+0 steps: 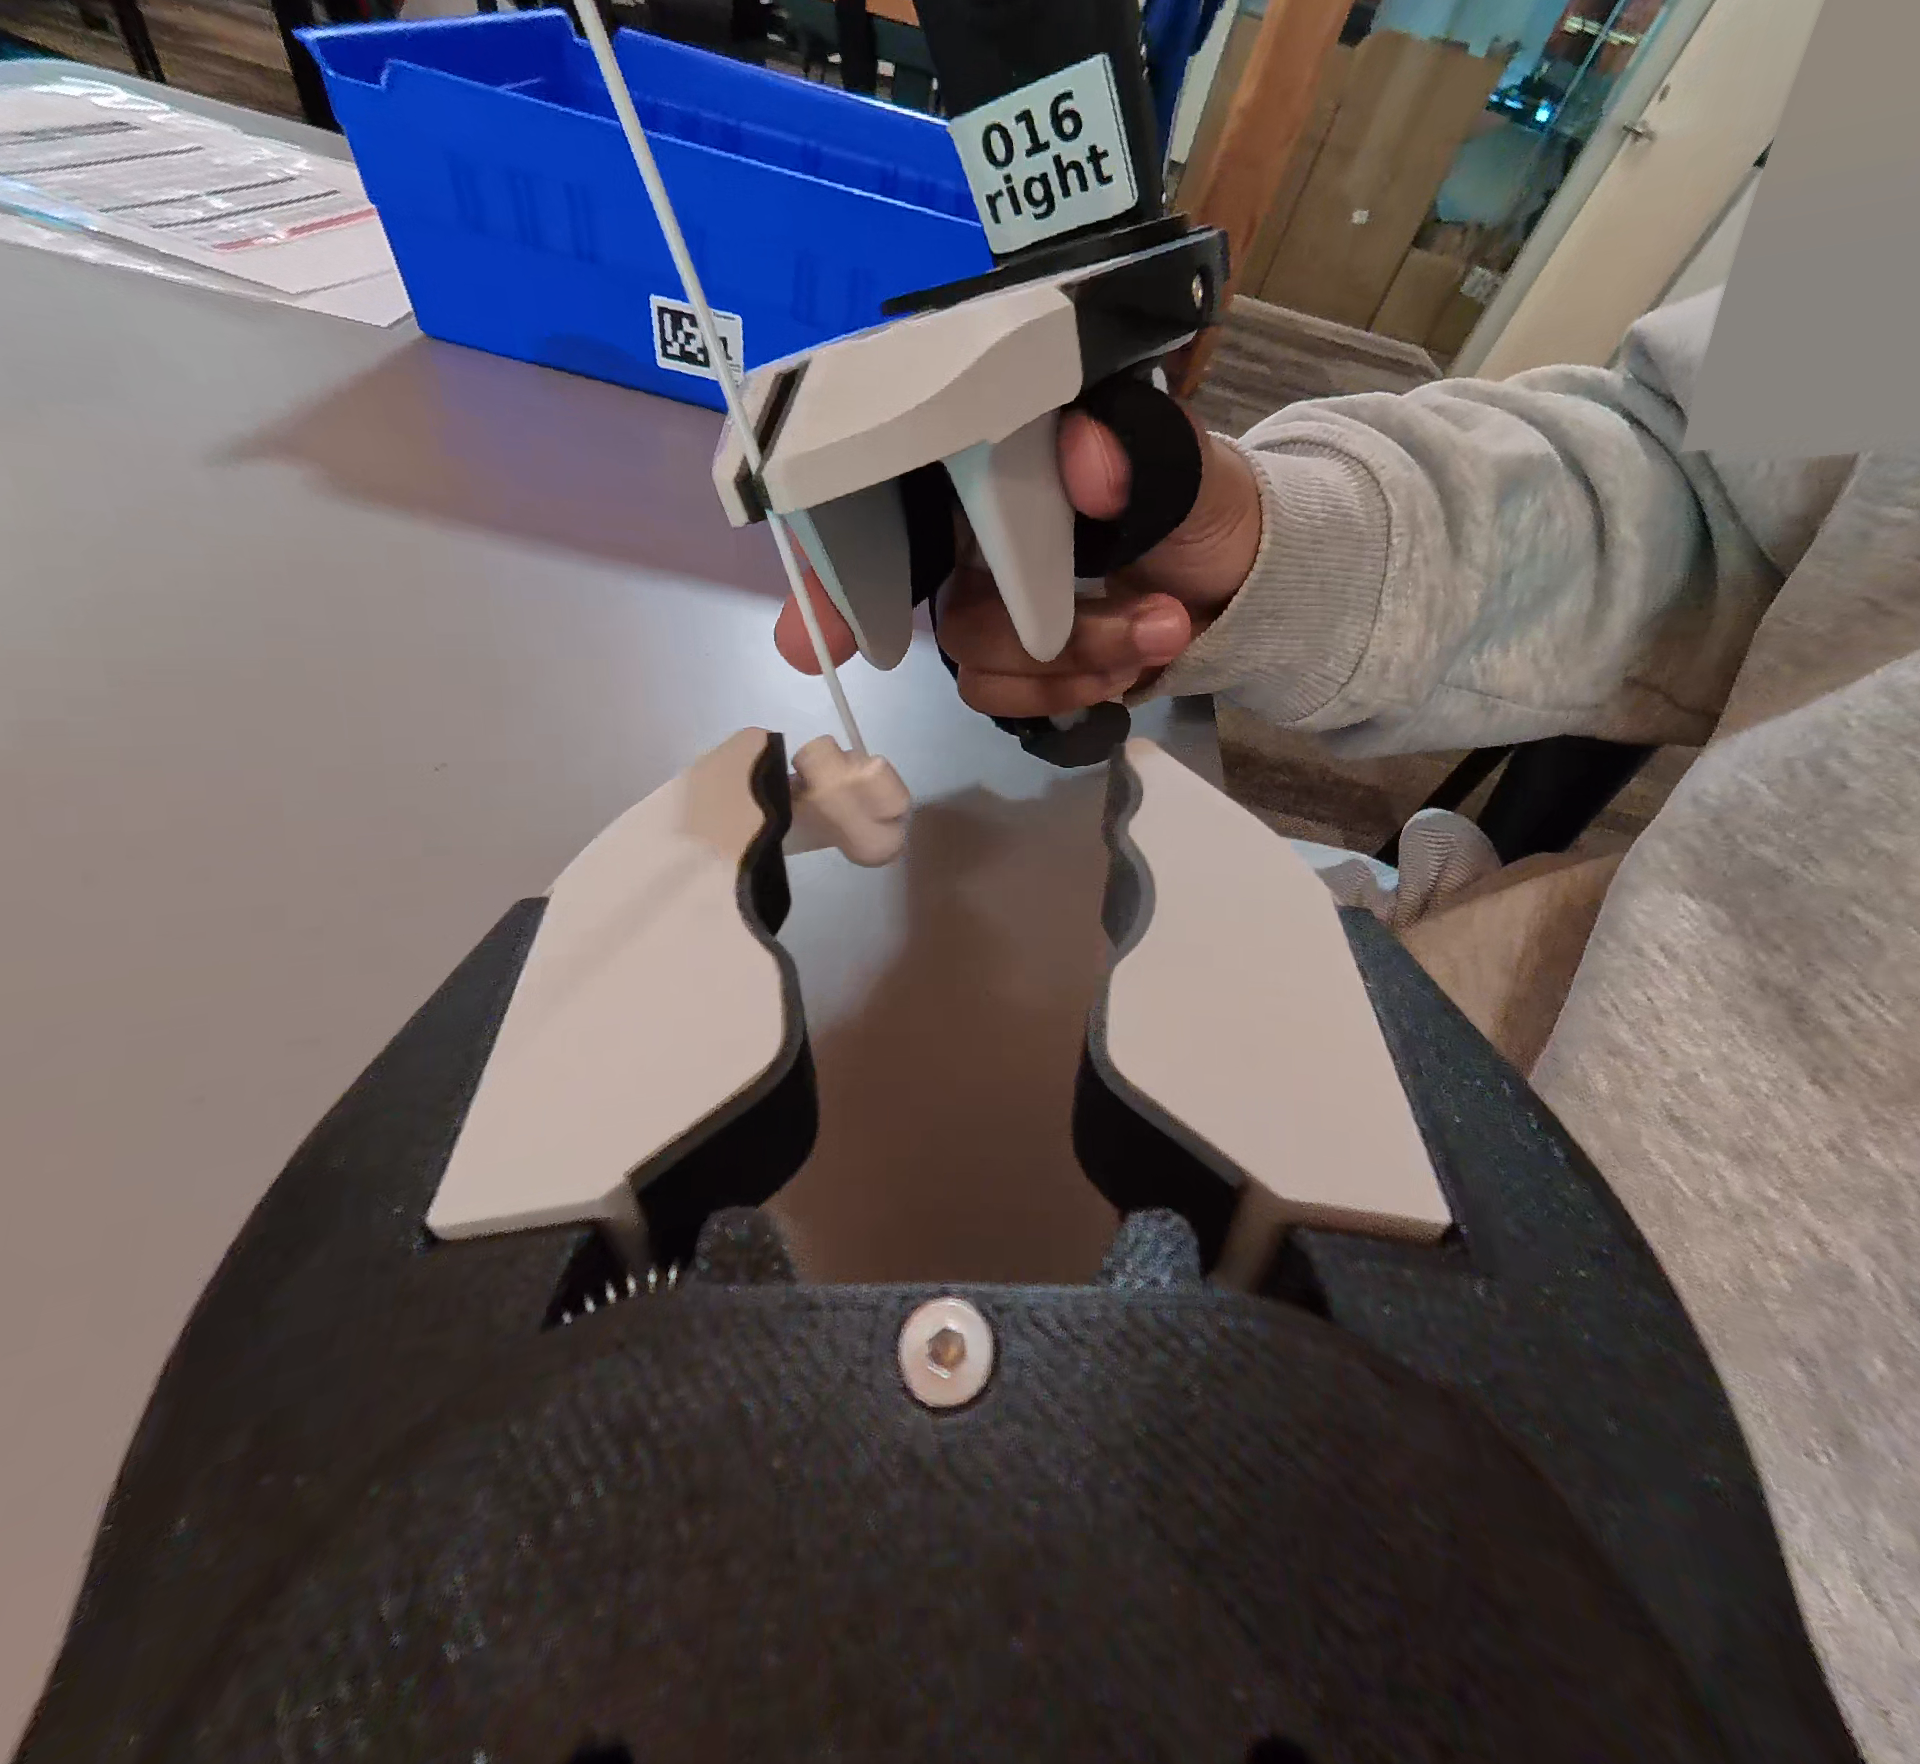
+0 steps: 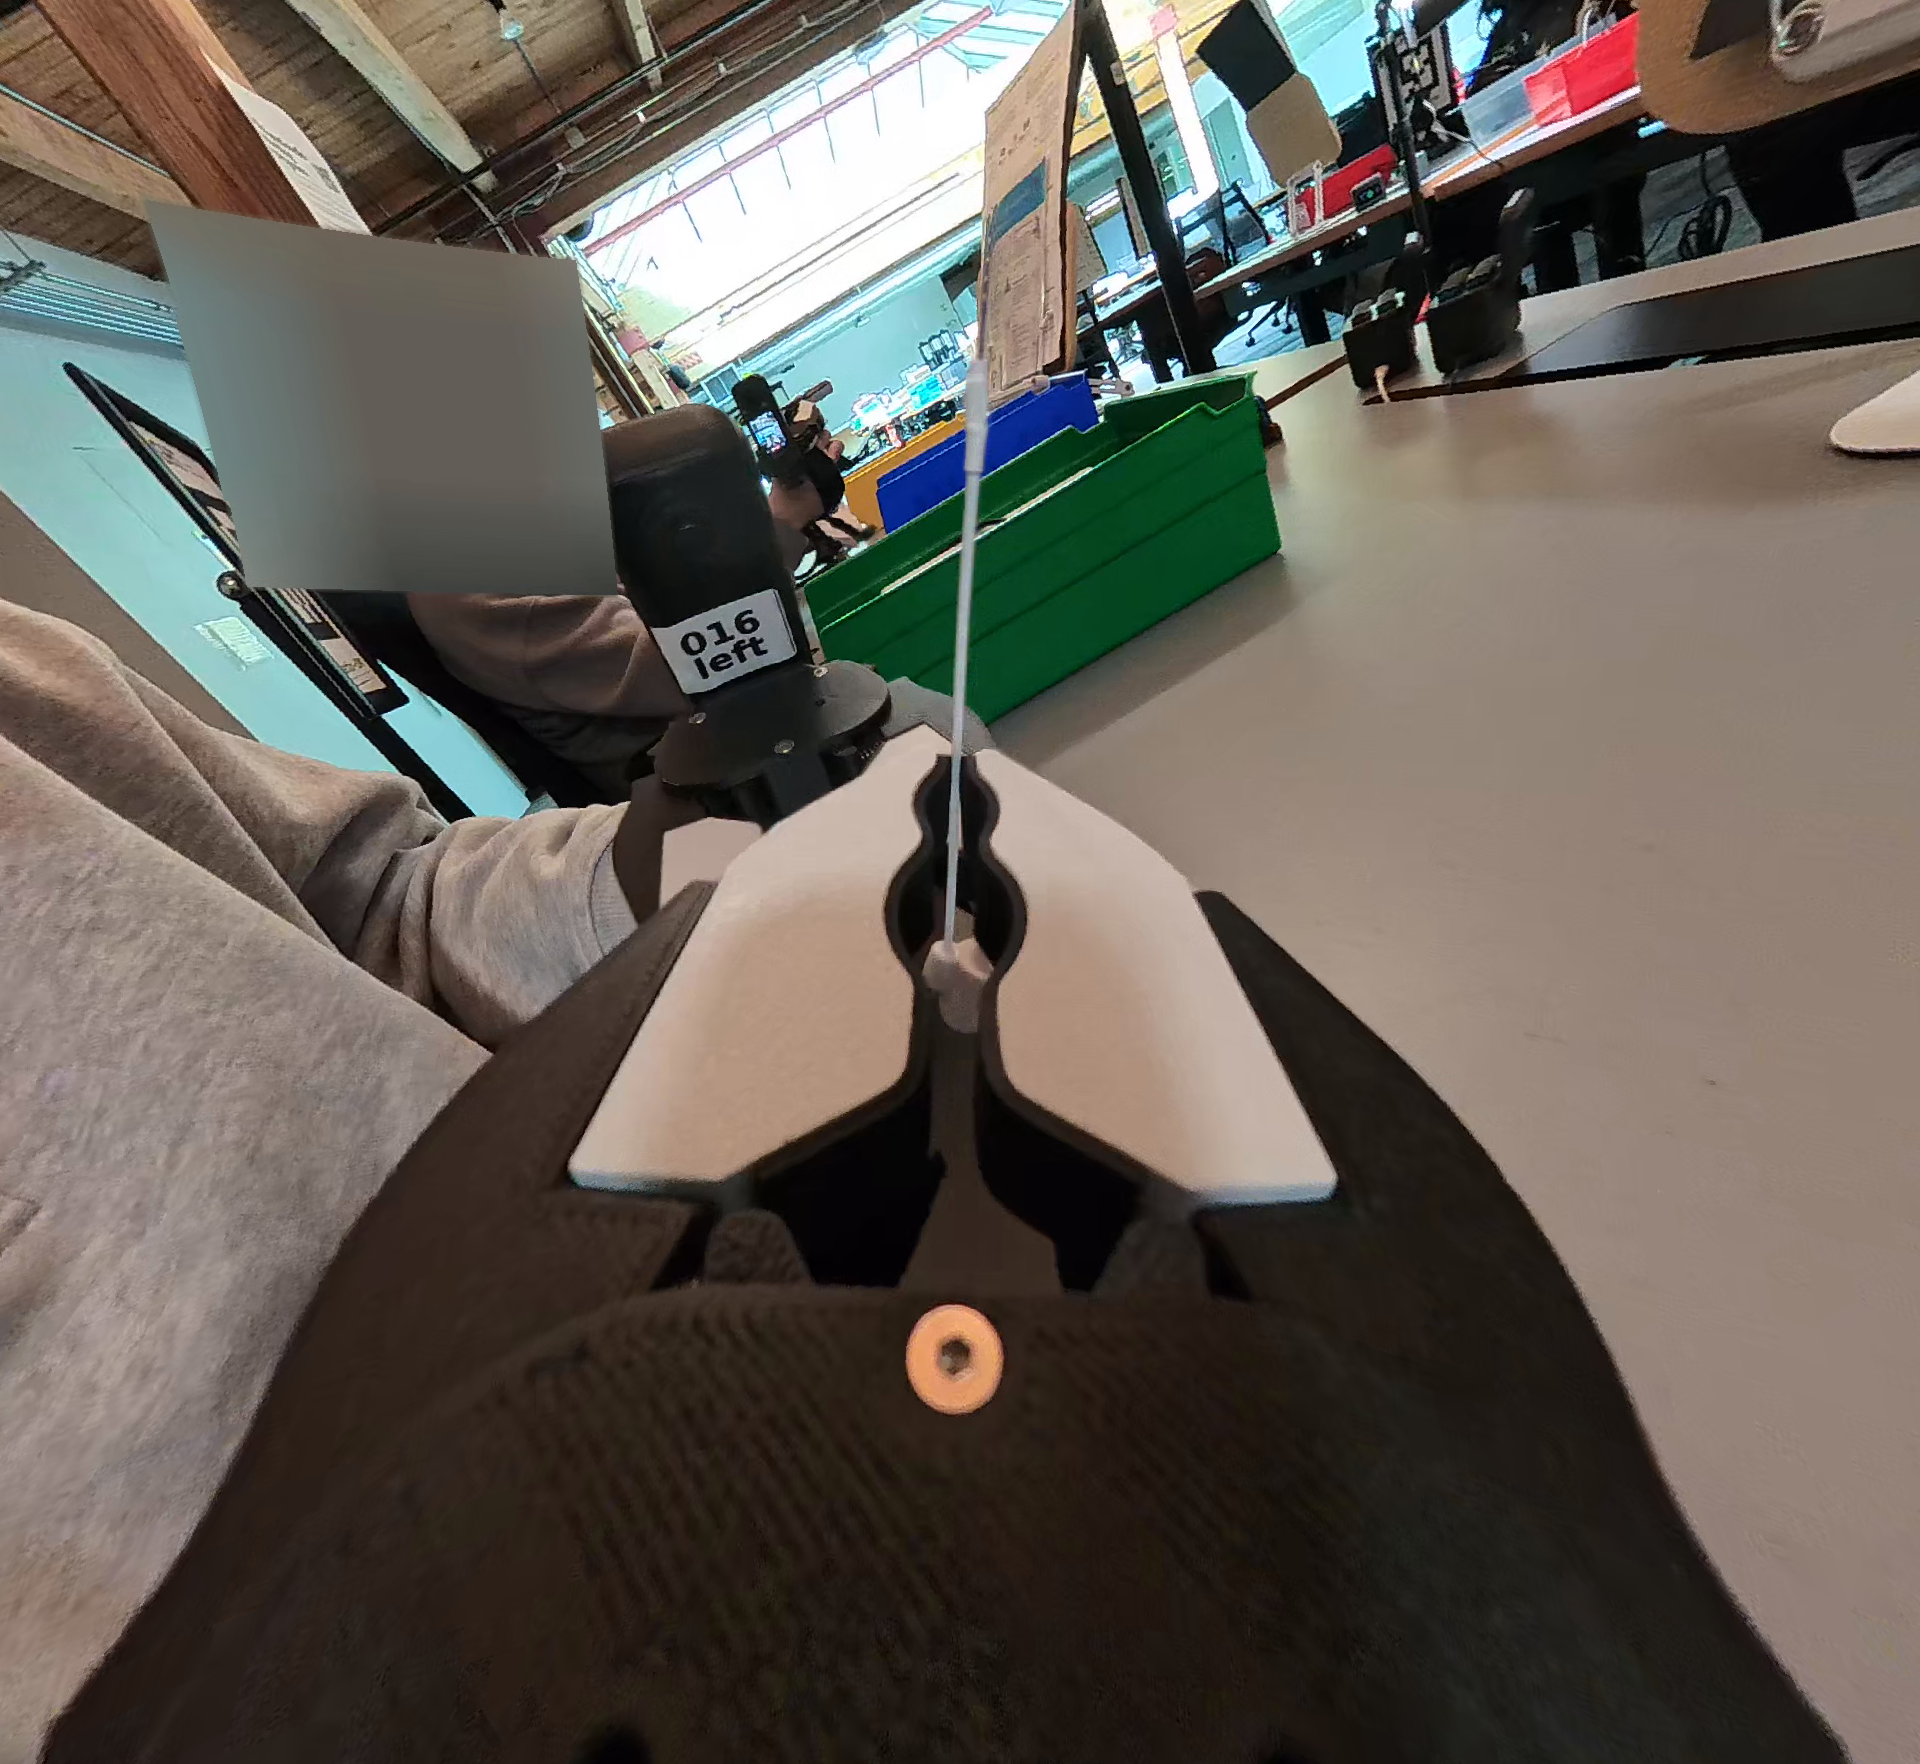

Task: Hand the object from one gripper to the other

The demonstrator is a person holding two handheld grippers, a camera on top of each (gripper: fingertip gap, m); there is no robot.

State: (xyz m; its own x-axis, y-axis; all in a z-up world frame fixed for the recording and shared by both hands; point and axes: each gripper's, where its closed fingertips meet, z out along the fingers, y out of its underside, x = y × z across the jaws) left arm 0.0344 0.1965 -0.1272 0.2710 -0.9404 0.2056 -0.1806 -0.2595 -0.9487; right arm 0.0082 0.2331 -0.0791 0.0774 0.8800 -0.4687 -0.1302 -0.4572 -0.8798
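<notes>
step: handoff | right gripper point(image 1: 750, 478) jaws clamped on cable point(image 1: 665, 187), plug point(image 1: 854, 795) dangling mid-frame | left gripper point(image 1: 940, 815) jaws wide, empty | tip: we'd centre the plug before squeezing

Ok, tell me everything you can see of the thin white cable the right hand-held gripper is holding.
The white cable is thin, smooth and plastic-looking, and runs straight as a taut, steeply tilted line. The right hand-held gripper is shut on it partway along, near the fingertips. Below the grip it ends in a stubby, angled white plug, which hangs beside the inner edge of one finger of the open left hand-held gripper; whether they touch is unclear. The cable's upper stretch thickens into a narrow white sleeve.
</notes>
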